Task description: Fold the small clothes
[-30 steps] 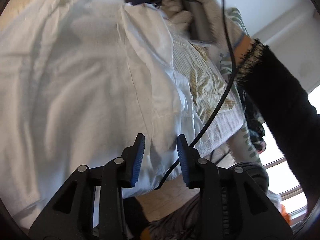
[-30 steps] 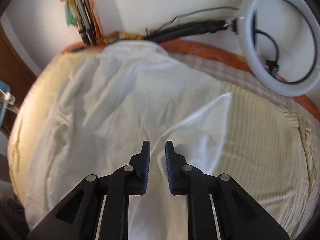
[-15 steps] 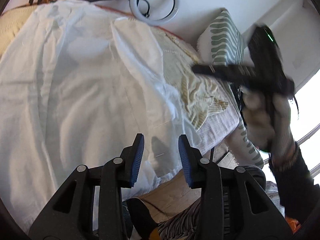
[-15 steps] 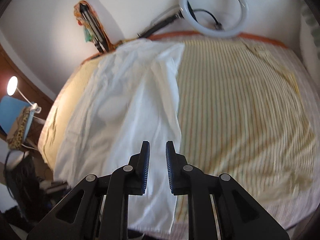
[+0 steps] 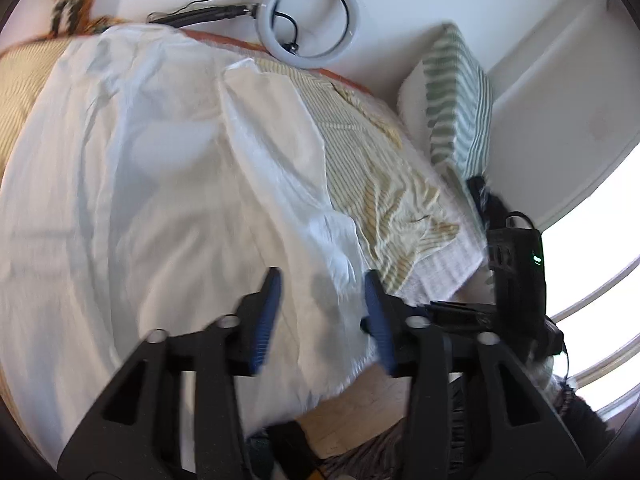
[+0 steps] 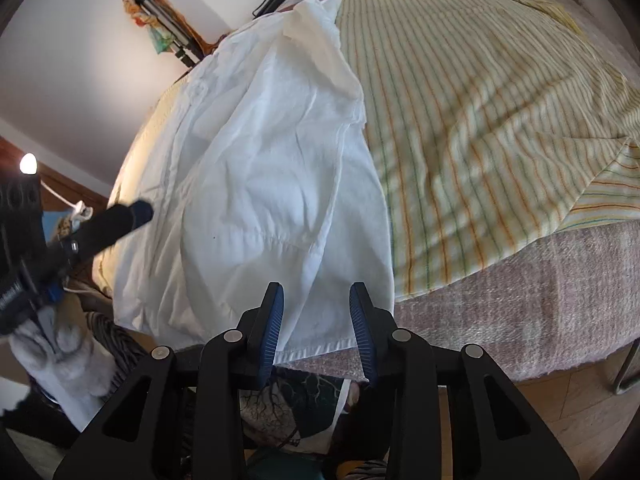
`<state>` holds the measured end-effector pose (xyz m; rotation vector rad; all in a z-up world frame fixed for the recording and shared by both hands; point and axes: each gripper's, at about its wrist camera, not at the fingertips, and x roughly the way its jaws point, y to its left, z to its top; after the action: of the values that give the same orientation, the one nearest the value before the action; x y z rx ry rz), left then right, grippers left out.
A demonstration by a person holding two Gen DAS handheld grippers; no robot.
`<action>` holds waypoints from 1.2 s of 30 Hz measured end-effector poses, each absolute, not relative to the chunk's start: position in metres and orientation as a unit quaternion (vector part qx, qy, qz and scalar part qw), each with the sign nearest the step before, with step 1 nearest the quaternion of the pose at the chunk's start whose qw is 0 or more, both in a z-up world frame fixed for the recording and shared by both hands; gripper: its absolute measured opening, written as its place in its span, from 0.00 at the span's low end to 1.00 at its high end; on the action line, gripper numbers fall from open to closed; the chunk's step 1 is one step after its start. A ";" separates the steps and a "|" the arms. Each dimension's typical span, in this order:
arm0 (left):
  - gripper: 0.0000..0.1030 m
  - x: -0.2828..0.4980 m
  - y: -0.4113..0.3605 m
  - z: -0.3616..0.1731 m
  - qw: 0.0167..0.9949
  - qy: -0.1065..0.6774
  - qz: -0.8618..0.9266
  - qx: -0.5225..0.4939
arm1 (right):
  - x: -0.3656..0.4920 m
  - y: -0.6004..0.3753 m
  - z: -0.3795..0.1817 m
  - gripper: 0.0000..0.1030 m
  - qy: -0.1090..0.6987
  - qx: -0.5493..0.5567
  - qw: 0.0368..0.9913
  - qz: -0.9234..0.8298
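Note:
A white garment lies spread lengthwise on the striped bed sheet, one side folded over itself. It also shows in the right wrist view, its hem at the bed's near edge. My left gripper is open and empty above the garment's near corner. My right gripper is open and empty just above the hem. The left gripper shows in the right wrist view, at the left of the garment.
A ring light leans on the wall behind the bed. A green striped pillow stands at the right. A pink blanket edge hangs over the bed's front. Wooden floor lies below. A tripod stands at the far corner.
My right gripper pulled back from the far end of the garment to its near hem and opened wider. My left gripper stayed over the near corner, open.

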<state>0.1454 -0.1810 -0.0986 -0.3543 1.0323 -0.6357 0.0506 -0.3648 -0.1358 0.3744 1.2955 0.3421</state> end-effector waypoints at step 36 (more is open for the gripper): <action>0.41 0.141 -0.197 -0.130 0.740 0.584 -0.281 -0.181 | 0.048 -0.398 -0.138 0.05 0.598 0.195 0.758 0.171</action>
<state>0.1409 -0.1967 -0.1303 -0.3963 1.2823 -0.6161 0.0482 -0.3979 -0.1380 0.4237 1.3025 0.3735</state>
